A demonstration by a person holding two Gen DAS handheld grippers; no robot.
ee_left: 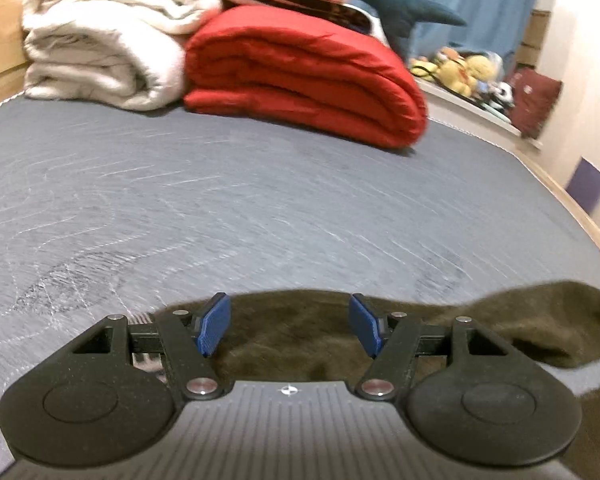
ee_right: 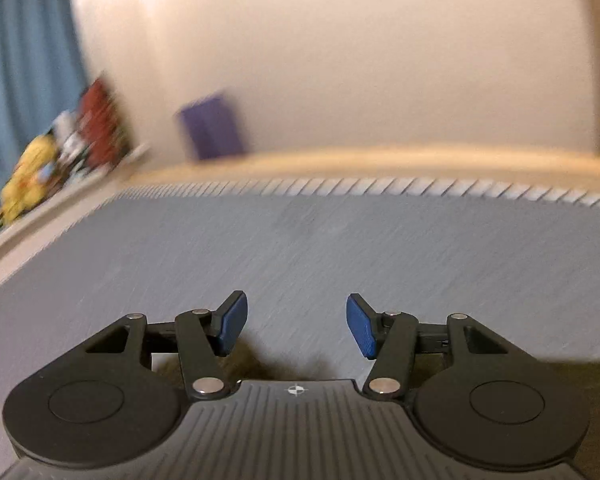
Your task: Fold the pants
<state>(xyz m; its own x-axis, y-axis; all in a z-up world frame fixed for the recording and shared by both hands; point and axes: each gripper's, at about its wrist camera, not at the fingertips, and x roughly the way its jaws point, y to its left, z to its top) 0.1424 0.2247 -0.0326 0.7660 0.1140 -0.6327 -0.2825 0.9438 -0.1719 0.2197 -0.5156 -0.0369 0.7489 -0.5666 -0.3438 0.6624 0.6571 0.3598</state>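
Observation:
The dark olive-brown pants (ee_left: 500, 320) lie on the grey quilted mattress (ee_left: 220, 208), at the bottom of the left wrist view and stretching off to the right. My left gripper (ee_left: 290, 324) is open, its blue pads above the pants' near edge, holding nothing. In the right wrist view my right gripper (ee_right: 296, 326) is open and empty over the grey mattress (ee_right: 300, 248). A small dark bit of the pants (ee_right: 256, 368) shows just under its base. Both views are motion-blurred.
A folded white blanket (ee_left: 100, 40) and a folded red quilt (ee_left: 308, 76) sit at the far end of the mattress. Plush toys (ee_left: 460, 68) line a ledge at the right. A cream wall (ee_right: 340, 60) and wooden bed edge (ee_right: 380, 162) lie ahead of the right gripper.

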